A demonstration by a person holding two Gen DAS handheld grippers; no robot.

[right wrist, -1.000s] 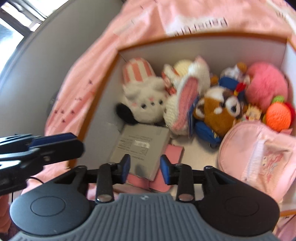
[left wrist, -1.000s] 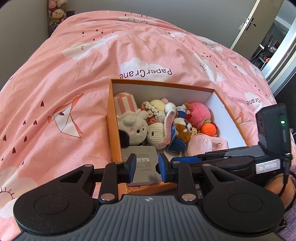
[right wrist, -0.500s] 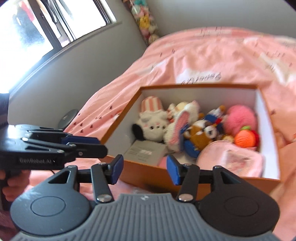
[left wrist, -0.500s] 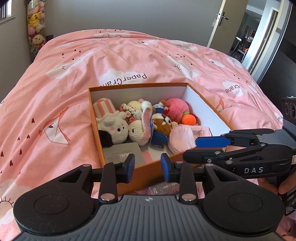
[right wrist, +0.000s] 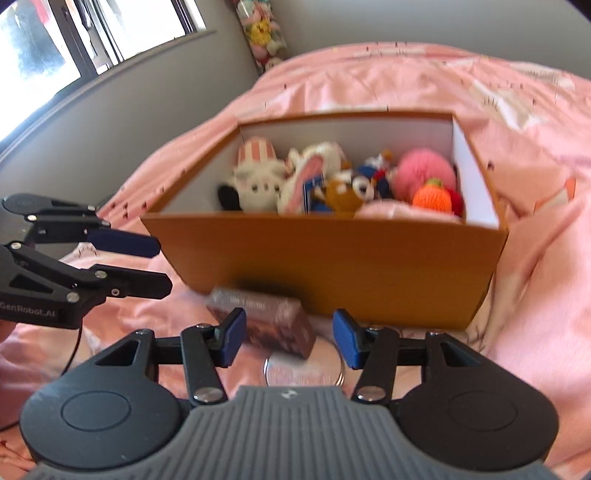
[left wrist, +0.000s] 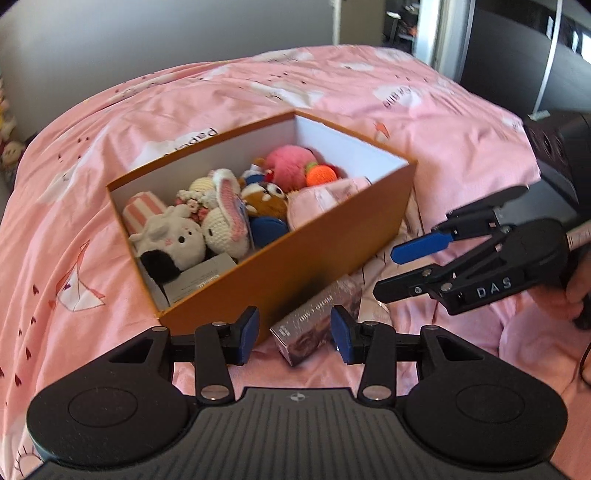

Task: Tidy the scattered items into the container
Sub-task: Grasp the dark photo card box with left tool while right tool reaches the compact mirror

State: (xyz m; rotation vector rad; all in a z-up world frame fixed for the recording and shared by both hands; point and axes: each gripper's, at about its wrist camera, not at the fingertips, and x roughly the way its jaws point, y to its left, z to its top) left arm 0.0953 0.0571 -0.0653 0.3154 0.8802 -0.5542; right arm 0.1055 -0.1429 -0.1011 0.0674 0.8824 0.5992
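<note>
An orange box (left wrist: 332,236) (right wrist: 332,266) sits on the pink bed, holding several plush toys (left wrist: 173,240) and a grey booklet (left wrist: 199,280). A small shiny card box (left wrist: 317,317) (right wrist: 266,321) lies on the cover against the orange box's near wall. My left gripper (left wrist: 295,334) hovers over it, jaws opening, the pads clear of its sides. From the other side my right gripper (right wrist: 290,338) is open above the same card box and a round silvery disc (right wrist: 303,371). Each gripper shows in the other's view, the right gripper (left wrist: 400,271) and the left gripper (right wrist: 160,266), both holding nothing.
The pink bedcover (left wrist: 221,96) spreads around the box, rumpled near the grippers. A grey wall and window (right wrist: 55,44) lie to the left, with stacked plush toys (right wrist: 262,33) in the corner. Dark furniture (left wrist: 554,140) stands at the right.
Both grippers have pulled back from over the orange box to its near side and lower. Their jaws have widened. The shiny card box has come into view between them.
</note>
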